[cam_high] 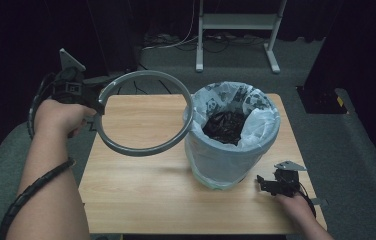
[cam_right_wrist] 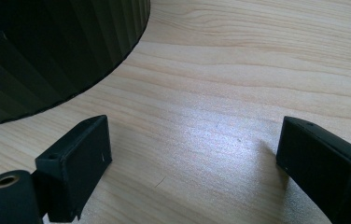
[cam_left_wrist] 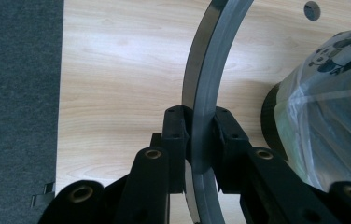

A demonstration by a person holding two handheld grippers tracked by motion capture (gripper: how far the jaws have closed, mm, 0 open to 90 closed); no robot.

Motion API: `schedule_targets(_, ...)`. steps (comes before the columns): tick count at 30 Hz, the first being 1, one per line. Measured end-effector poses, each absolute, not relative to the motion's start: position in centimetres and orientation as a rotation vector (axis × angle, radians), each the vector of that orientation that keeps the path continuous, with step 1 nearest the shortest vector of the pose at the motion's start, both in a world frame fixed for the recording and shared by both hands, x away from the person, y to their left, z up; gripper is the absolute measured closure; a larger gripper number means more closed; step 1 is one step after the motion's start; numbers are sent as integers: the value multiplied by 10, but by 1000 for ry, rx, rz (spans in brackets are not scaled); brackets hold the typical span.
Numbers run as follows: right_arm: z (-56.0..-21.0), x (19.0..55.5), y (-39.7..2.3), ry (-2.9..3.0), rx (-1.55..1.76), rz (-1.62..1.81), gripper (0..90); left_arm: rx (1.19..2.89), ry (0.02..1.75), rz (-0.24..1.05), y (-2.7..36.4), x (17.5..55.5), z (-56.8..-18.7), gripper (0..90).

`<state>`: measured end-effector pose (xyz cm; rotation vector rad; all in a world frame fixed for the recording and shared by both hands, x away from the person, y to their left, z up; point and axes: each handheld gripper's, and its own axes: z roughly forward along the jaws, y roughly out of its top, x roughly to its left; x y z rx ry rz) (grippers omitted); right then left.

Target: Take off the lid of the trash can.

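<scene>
Right claw [cam_high: 268, 184] sits low on the surface [cam_high: 141, 200] at the near right, jaws spread wide with nothing between them, just beside the bin's [cam_high: 226, 165] dark ribbed wall. It isn't bracing the bin, so any sideways knock goes unopposed.

Left claw [cam_high: 97, 102] is clamped on the grey ring [cam_high: 143, 112], pinching its thin band at one spot on the left arc. The ring hangs tilted in the air above the surface, its far-right arc just at or overlapping the bin's left rim.

Risks as I read it:
- Single-point pinch on a narrow band, with the rest of the ring cantilevered out: it could pivot or slip in the pads.
- A tilted ring coming down over the rim could catch one side and tip or shove the bin.
- The panda-print liner [cam_high: 256, 125] folds loosely over the rim; the ring may snag it, bunch it, or drag it down into the dark rubbish [cam_high: 223, 125] inside.

Levelling the ring and steadying the bin first looks prudent.
</scene>
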<state>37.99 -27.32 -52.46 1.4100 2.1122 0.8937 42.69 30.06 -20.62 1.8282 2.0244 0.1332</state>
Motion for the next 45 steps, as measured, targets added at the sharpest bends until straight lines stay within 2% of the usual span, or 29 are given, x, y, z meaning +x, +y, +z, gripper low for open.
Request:
schedule_targets(22, -525, 380, -273, 2112, 1409, 896, 97, 1779, 2057, 146, 323, 421, -230, 768)
schedule_targets(45, -525, 380, -273, 2113, 1406, 898, 96, 1842, 2069, 115, 322, 428, -302, 766)
